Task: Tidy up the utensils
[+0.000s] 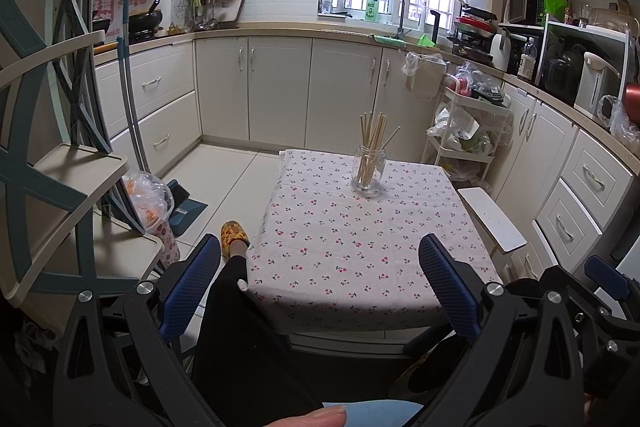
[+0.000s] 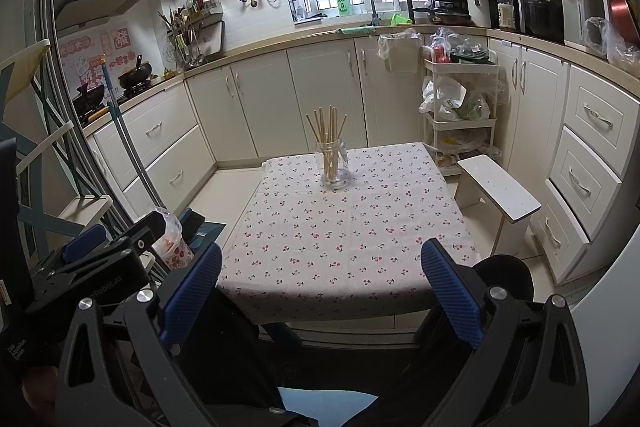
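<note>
A clear glass jar holding several wooden chopsticks stands upright near the far edge of a small table with a cherry-print cloth. The jar and chopsticks also show in the right wrist view, on the same cloth. My left gripper is open and empty, held back at the table's near edge. My right gripper is open and empty, also at the near edge. The right gripper shows at the right of the left wrist view, and the left gripper at the left of the right wrist view.
A white stool stands right of the table, with a white trolley of bags behind it. White cabinets line the walls. A shelf rack and a mop handle stand at the left. A leg and yellow slipper are beside the table.
</note>
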Demonstrator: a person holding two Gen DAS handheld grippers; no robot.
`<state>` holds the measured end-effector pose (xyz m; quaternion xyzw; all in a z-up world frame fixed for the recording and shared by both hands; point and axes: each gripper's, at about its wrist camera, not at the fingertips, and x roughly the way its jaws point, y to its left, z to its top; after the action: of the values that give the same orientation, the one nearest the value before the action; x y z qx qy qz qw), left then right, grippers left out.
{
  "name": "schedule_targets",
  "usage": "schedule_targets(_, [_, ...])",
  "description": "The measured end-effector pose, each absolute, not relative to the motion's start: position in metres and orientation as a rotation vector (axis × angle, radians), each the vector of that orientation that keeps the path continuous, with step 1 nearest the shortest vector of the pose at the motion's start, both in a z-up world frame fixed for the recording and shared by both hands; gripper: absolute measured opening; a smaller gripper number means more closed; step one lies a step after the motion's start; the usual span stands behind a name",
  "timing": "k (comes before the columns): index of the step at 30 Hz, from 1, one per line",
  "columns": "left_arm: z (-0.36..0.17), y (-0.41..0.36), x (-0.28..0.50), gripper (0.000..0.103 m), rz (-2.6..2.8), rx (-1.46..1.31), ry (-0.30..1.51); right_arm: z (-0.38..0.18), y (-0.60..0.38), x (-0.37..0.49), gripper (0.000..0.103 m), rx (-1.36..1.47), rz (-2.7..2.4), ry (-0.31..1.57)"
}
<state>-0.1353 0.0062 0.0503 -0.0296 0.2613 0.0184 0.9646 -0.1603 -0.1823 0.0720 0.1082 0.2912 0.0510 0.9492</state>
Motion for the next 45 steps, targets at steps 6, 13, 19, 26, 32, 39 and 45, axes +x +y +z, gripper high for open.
schedule_targets(6, [0.0503,0.0071,-0.1345,0.095,0.036,-0.060,0.530,0.0716,-0.1825,-0.1604,0.096,0.220,0.104,0.593])
schedule_targets(13, [0.0503,0.0057,-0.1351,0.095,0.037,-0.060,0.530,0.0718,-0.1817,-0.1605,0.096,0.220,0.104,0.593])
schedule_targets(19, [0.0509,0.0077,-0.1340,0.095,0.037,-0.059,0.530,0.0715,-0.1815,-0.1605,0.096,0.220,0.104,0.593])
schedule_targets(26, [0.0508,0.0070,-0.1342,0.095,0.037,-0.059,0.530,0.0718,-0.1806,-0.1605,0.096,0.220,0.103,0.593])
schedule_targets(32, [0.0506,0.0069,-0.1341,0.095,0.037,-0.058,0.530,0.0717,-0.1805,-0.1606,0.096,0.220,0.103,0.592])
schedule_targets(39, [0.0505,0.0073,-0.1340,0.095,0.038,-0.058,0.530,0.0712,-0.1809,-0.1606,0.096,0.220,0.103,0.593])
schedule_targets(45, [0.0499,0.0077,-0.1337,0.095,0.038,-0.058,0.531,0.0710,-0.1809,-0.1607,0.096,0.219,0.103,0.593])
